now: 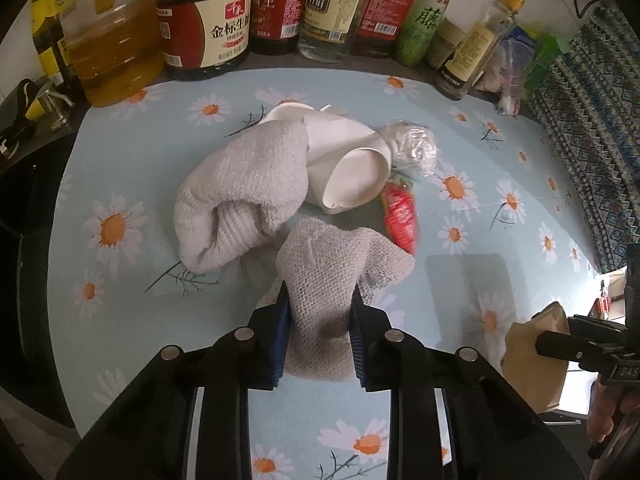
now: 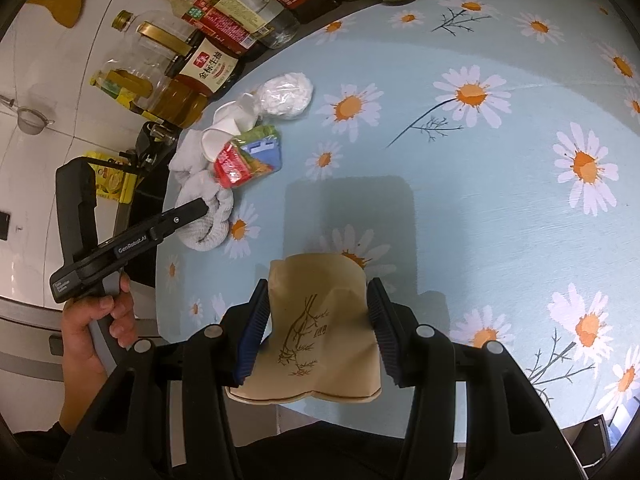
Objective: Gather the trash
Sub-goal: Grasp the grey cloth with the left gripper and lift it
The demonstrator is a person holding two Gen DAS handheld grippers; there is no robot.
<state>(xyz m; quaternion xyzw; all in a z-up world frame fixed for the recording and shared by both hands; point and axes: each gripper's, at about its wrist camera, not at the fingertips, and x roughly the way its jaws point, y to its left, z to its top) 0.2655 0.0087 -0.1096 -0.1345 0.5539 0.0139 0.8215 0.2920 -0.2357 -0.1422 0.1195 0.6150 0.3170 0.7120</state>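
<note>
The left gripper (image 1: 320, 320) is closed on one end of a grey cloth (image 1: 240, 196), whose bunched rest lies on the daisy tablecloth (image 1: 480, 184) against two tipped white cups (image 1: 352, 168). Touching the cups are a red wrapper (image 1: 400, 212) and a wad of tissue in clear plastic (image 1: 412, 144), with a row of bottles (image 1: 208, 28) behind. The right gripper (image 2: 318, 328) pinches a brown paper bag (image 2: 320, 320) above the table's near edge, well apart from the pile
</note>
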